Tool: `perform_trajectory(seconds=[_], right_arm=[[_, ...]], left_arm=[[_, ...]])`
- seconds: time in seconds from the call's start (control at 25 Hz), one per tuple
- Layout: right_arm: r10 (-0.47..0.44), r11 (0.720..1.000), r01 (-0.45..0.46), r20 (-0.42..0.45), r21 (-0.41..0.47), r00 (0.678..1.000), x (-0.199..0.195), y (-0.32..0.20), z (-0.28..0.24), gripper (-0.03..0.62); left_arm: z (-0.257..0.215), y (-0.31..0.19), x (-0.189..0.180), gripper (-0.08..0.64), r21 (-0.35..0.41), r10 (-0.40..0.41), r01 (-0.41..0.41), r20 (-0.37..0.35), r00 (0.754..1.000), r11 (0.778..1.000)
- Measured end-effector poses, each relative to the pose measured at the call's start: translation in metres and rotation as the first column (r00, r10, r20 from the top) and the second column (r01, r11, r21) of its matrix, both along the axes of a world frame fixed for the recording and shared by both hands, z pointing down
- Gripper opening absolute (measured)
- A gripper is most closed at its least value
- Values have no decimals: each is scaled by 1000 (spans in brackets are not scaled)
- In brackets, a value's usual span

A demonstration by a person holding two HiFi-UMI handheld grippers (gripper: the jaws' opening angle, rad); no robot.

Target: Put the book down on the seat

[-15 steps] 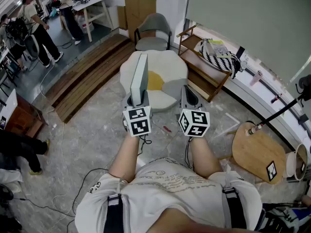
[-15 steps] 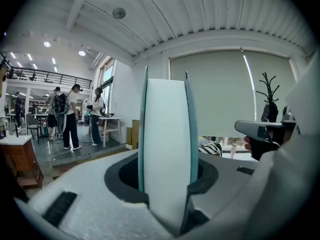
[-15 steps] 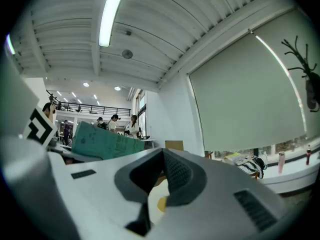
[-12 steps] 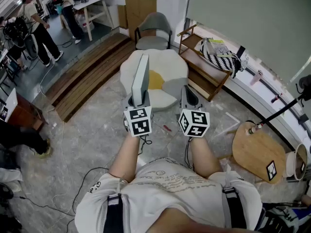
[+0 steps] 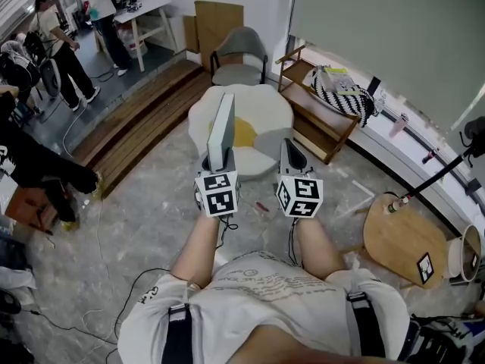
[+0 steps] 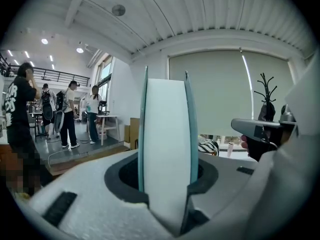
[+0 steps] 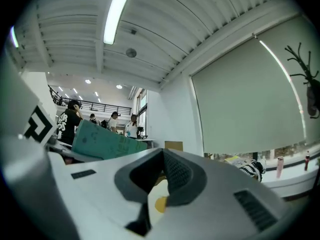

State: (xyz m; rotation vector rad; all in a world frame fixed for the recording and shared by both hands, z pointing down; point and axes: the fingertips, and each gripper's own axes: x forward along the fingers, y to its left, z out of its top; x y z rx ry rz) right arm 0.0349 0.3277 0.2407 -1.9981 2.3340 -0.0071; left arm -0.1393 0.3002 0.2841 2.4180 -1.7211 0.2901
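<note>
Left gripper [image 5: 217, 164] clamps the book [image 5: 221, 127] upright for carrying to the seat [image 5: 265, 106]; right gripper [image 5: 289, 149] stays clear, jaws together, empty.

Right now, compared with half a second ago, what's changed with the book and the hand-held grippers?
Very little. The left hand-held gripper and right hand-held gripper drew slightly closer together, and a bystander in black stepped further in at the left edge. Unchanged: the left stays shut on the upright teal book, not yet on the white flower-shaped seat; the right stays shut, empty.
</note>
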Motion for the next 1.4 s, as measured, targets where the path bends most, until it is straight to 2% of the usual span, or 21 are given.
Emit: perform_trajectory(seconds=[0.24,0.64,0.96,1.24,1.4], right_arm=[[-12,1000,12,35,3,999,-9,0,-2,28],[-8,999,8,9,-45,1000,-36,-9,11,28],[-7,999,6,-6,-44,1000,-65,-12,17,28],[-5,996,11,75,-86,997,-78,-27,24,28],[-15,995,23,82,-100,997,-77,-39,30,28]], left_arm=[[-1,0,-6,170,-10,5,-5,-9,1000,1000],[6,-5,-31,170,-21,15,-15,-26,1000,1000],[11,-12,-56,170,-17,25,-25,-30,999,1000],[24,-24,-77,170,-49,23,-24,-22,999,999],[30,-34,-75,170,-63,22,-24,-25,999,998]])
